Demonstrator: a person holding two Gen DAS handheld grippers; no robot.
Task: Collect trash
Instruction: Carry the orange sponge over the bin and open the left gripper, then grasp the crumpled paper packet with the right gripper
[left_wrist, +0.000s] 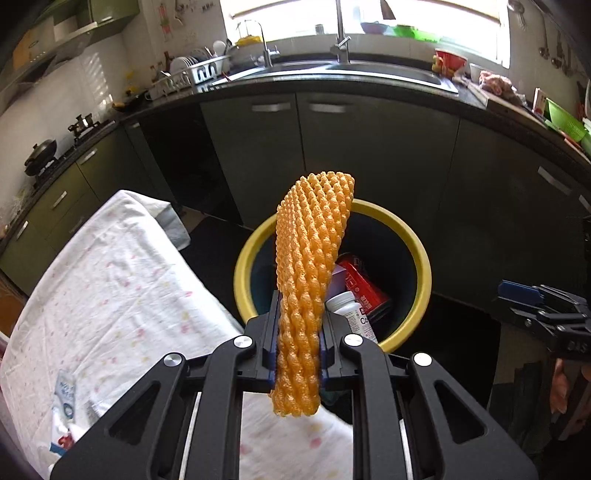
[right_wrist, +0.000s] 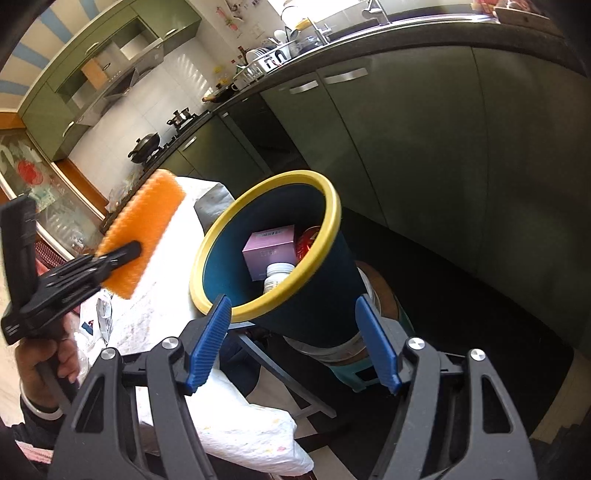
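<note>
Left wrist view: left tongs (left_wrist: 299, 354) clench an orange foam net (left_wrist: 310, 280), centre frame, above the yellow-rimmed bin (left_wrist: 417, 251).

Right wrist view: right tongs (right_wrist: 291, 343) stand released and empty, bracketing the bin. Risk: the light net may catch the rim and fall outside.

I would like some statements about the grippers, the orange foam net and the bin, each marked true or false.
1. The left gripper is shut on the orange foam net. True.
2. The right gripper holds a white bottle. False: its jaws are open, with nothing between them.
3. The bin has a yellow rim. True.
4. The bin is empty. False: a pink box, a white bottle and a red package lie inside.
5. The table cloth is plain black. False: it is white with small coloured spots.
</note>
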